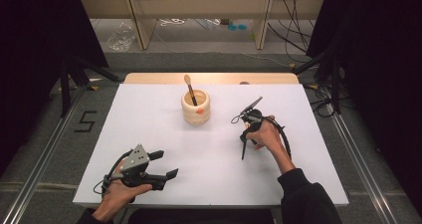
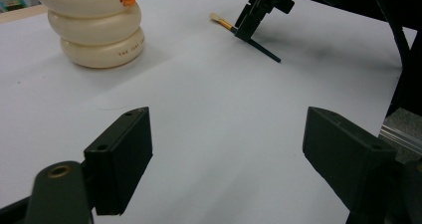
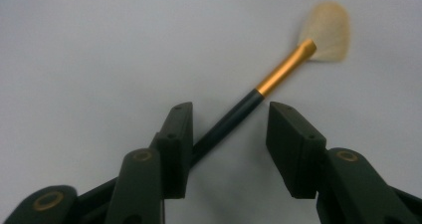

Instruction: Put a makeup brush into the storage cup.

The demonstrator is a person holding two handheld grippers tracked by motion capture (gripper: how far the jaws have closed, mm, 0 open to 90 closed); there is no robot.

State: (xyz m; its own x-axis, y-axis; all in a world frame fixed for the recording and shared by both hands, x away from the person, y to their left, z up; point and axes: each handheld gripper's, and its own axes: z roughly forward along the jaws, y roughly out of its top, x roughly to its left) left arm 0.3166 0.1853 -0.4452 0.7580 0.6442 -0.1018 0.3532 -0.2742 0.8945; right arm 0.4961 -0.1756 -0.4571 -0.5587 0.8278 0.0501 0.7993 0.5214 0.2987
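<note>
High view first: a white table (image 1: 149,134) with a cream ringed pot (image 1: 195,107) toward twelve o'clock, one brush (image 1: 190,89) already standing in it. At about three o'clock from the pot, well apart, the right gripper (image 1: 245,134) points down at a second brush (image 3: 234,119) lying flat on the table. The left gripper (image 1: 164,165) rests near seven o'clock, its jaws wide apart and empty — nothing between them but bare table in the left gripper view, with the pot up at eleven o'clock.

Right gripper view gives the detail. The brush runs from seven o'clock to one o'clock: dark handle low, gold ferrule (image 3: 286,68) beyond the jaws, pale fan of bristles (image 3: 326,32) at the far end. The jaws stand partly apart with the handle between them; the left pad looks to be touching it or nearly so, while the right pad (image 3: 291,144) stands clear. No grip yet.

My reading is that this is the pick-up, with the pot as the likely goal. To do it well:
- Turn the wrist a little so the pads meet the handle squarely — it lies slantwise across the gap now.
- Close on the dark handle, not the ferrule or bristles.
- Keep the tips low, since a thin handle on a flat top can roll or slide away as one pad pushes.
- Lift only once both pads press.
</note>
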